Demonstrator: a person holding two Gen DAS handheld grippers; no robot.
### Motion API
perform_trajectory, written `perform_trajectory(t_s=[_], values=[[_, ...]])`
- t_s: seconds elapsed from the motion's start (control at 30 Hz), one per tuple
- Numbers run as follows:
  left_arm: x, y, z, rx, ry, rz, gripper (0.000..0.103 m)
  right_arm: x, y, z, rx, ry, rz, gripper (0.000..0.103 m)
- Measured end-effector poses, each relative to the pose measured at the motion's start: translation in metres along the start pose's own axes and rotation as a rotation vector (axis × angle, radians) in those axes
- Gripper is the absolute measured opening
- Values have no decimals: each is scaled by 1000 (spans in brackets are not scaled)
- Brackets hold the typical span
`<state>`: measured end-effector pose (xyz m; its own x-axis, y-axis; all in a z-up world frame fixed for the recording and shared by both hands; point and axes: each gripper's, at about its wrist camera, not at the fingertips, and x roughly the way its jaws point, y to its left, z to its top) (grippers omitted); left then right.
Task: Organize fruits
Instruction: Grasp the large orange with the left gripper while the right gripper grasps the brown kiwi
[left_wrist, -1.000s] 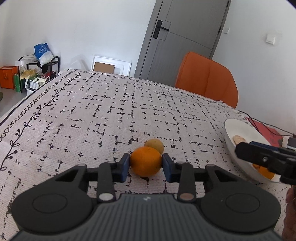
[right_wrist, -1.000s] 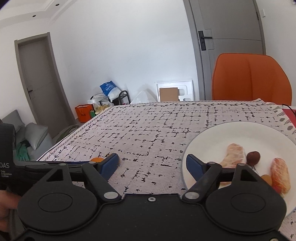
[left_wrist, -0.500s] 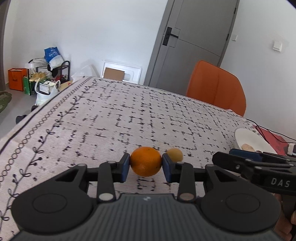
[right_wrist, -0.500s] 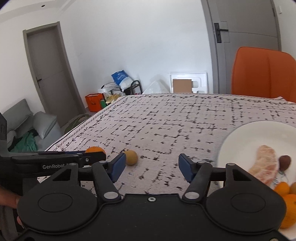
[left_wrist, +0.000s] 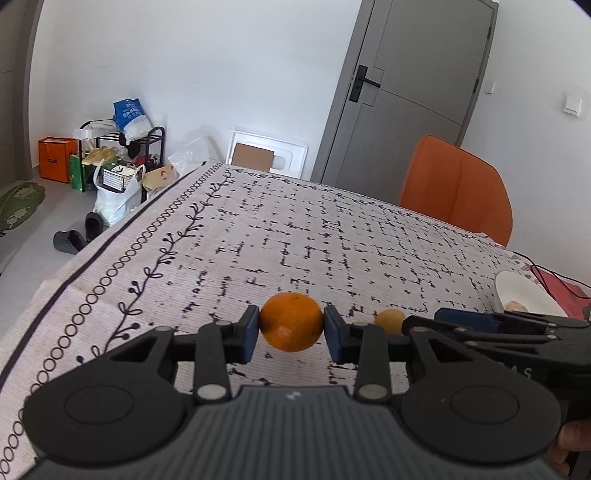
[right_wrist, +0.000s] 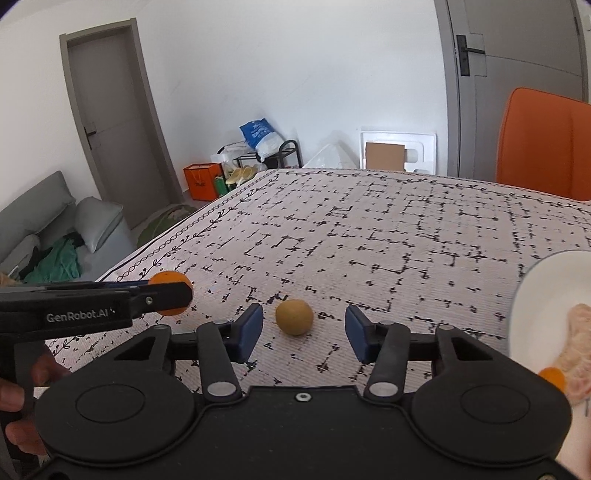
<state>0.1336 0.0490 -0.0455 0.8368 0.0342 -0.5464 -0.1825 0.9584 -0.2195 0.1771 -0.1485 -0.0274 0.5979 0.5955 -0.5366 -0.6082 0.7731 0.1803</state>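
Observation:
My left gripper (left_wrist: 291, 330) is shut on an orange (left_wrist: 291, 322) and holds it above the patterned tablecloth; it also shows from the side in the right wrist view (right_wrist: 173, 293). A small yellow-brown fruit (right_wrist: 294, 316) lies on the cloth, just ahead of my open right gripper (right_wrist: 304, 329), between its blue pads. In the left wrist view the same fruit (left_wrist: 389, 321) sits to the right of the orange, with the right gripper (left_wrist: 461, 319) beside it. A white plate (right_wrist: 532, 295) at the right holds peeled citrus pieces (right_wrist: 576, 343).
An orange chair (left_wrist: 458, 188) stands at the table's far side. A red item with a black cable (left_wrist: 561, 291) lies behind the plate (left_wrist: 517, 291). The table's left edge (left_wrist: 110, 236) drops to a floor with bags and a shoe rack (left_wrist: 122, 155).
The left gripper has lifted the orange off the cloth and carried it left. The right gripper has swung left from the plate, so the small yellow-brown fruit now sits between its open fingers.

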Motion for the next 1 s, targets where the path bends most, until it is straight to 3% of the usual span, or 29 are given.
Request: perform_trajectory(t_s=[0.27, 0.37, 1.0], values=[[-1, 8, 4, -7, -8, 8, 36, 19, 6, 3, -14, 32, 8, 47], [1, 11, 4, -12, -14, 16, 36, 26, 7, 1, -25, 51, 12, 25], [9, -26, 7, 37, -13, -65, 36, -27, -17, 2, 33, -61, -41, 25]])
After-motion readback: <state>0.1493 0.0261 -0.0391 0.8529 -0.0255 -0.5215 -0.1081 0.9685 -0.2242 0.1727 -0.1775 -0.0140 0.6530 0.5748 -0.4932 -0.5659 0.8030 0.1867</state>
